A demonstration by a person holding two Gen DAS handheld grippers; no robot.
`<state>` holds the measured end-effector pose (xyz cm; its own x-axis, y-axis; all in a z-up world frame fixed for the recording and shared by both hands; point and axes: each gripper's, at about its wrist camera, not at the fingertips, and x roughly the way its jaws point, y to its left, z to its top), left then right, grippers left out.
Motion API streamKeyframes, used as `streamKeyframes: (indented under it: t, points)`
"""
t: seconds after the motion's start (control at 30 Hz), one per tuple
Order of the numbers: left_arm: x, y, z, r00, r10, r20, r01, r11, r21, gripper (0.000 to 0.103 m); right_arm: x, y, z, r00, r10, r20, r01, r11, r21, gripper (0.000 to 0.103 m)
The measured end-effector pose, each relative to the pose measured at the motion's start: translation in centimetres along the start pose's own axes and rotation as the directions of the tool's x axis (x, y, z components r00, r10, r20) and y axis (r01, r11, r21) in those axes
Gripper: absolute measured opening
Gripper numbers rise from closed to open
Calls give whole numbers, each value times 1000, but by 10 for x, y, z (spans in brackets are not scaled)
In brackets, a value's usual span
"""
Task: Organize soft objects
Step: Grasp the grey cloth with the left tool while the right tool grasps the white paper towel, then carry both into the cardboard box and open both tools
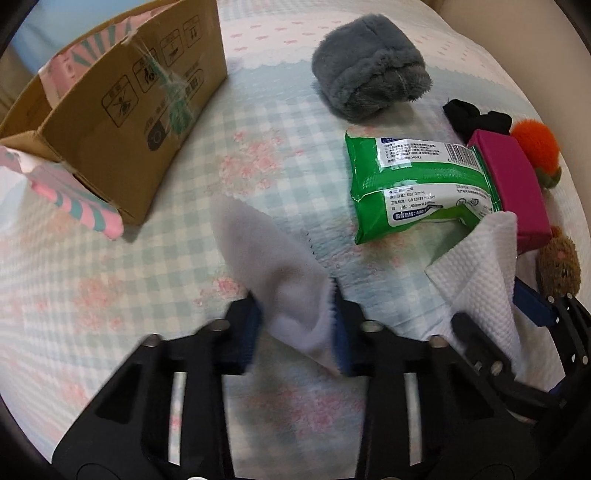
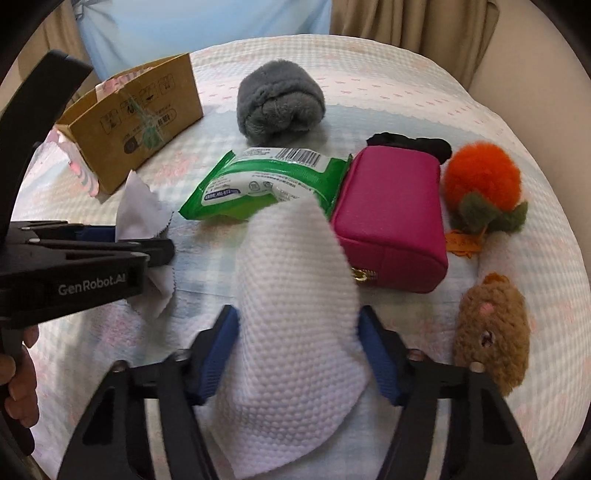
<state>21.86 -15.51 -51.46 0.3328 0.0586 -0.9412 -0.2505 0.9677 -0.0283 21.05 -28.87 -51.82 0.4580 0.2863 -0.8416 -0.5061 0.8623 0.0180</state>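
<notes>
On the checked bedspread (image 1: 280,155), the left gripper (image 1: 295,325) pinches a grey cleaning cloth (image 1: 273,266); the right gripper (image 2: 299,343) clamps a white embossed towel (image 2: 295,295). Only the right wrist view shows the person's hand (image 2: 20,376).

A bed under a quilted, pale blue-checked, pink-flowered bedspread (image 2: 498,122) fills the scene; beige pleated curtains (image 2: 413,22) hang far right.

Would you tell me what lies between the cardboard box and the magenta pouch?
The green wipes pack lies between the cardboard box and the magenta pouch, seen in the right wrist view.
</notes>
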Motion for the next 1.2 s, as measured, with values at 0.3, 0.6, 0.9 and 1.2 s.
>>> streamKeyframes:
  t: [0.3,0.6,0.9,1.2]
  points:
    - [-6,11,7,998,-65,-23,66,997,45,12,-8,3,5,1000,-16,-17,17,997,70,18]
    - [-77,21,31,989,-144,17,141,983,115,12,-67,13,31,997,-72,14,69,982,176,17]
    - [-194,57,77,967,-223,120,200,963,180,12,-168,46,92,980,-162,115,124,951,282,17]
    - [-269,145,118,955,-211,208,176,969,174,12,-218,108,163,973,-169,156,103,927,360,17]
